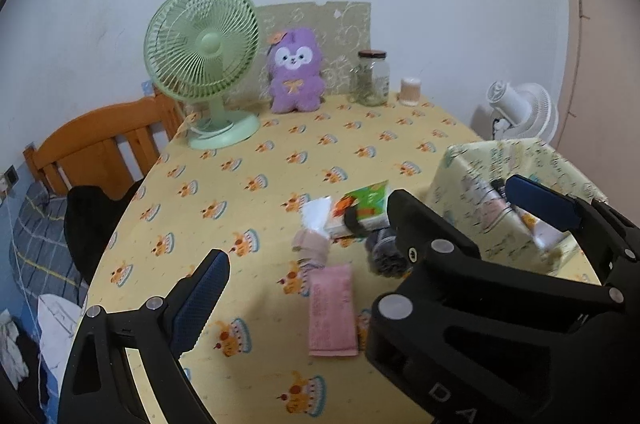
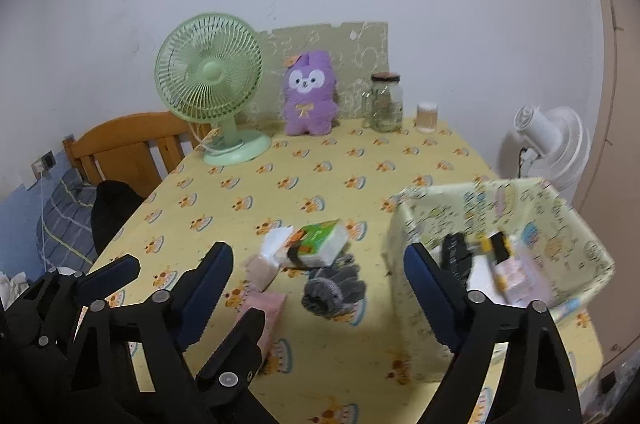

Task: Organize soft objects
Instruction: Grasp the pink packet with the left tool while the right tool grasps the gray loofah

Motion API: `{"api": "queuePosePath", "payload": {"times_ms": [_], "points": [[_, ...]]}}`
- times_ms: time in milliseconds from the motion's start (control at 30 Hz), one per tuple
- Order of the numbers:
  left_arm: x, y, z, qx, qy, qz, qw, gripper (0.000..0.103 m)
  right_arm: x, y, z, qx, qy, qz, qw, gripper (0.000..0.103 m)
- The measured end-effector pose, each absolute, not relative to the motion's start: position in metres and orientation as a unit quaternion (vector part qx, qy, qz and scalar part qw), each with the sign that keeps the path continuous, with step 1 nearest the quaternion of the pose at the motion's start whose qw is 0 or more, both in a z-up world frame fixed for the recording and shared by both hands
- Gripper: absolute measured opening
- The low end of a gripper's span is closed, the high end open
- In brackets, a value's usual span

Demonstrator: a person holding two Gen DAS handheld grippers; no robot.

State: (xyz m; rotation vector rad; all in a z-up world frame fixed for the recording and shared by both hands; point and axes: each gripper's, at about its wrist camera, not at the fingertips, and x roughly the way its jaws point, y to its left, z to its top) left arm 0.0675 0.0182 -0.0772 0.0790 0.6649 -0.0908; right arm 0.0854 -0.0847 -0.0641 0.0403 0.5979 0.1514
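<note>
1. Your left gripper (image 2: 188,272) hangs above the near left part of the table (image 1: 280,159), its fingers spread wide and holding nothing.
2. Your right gripper (image 2: 320,284) is also spread wide and empty; one finger is over the pink towel (image 1: 331,308), the other over the fabric basket (image 2: 516,199).
3. The soft things lie in a loose cluster mid-table: a tissue pack (image 2: 316,244) with a white sheet sticking out, a rolled beige cloth (image 2: 262,270) just left of it, the folded pink towel nearer you, and a grey glove (image 2: 334,286) beside the pack.
4. The basket sits to the right of the cluster and holds several blurred items.
5. A purple plush toy (image 2: 308,95) stands upright at the far edge, between a green fan (image 2: 212,83) and a glass jar (image 2: 386,99).
</note>
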Motion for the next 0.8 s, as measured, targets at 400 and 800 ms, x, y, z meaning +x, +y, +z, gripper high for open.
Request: {"api": "queuePosePath", "payload": {"times_ms": [400, 800], "points": [[0.083, 0.035, -0.115, 0.020, 0.375, -0.042, 0.926, 0.097, 0.104, -0.066, -0.104, 0.006, 0.347, 0.074, 0.935, 0.074], [0.094, 0.038, -0.148, 0.014, 0.417, -0.053, 0.907, 0.095, 0.115, -0.063, -0.139, 0.003, 0.387, 0.056, 0.920, 0.073]]}}
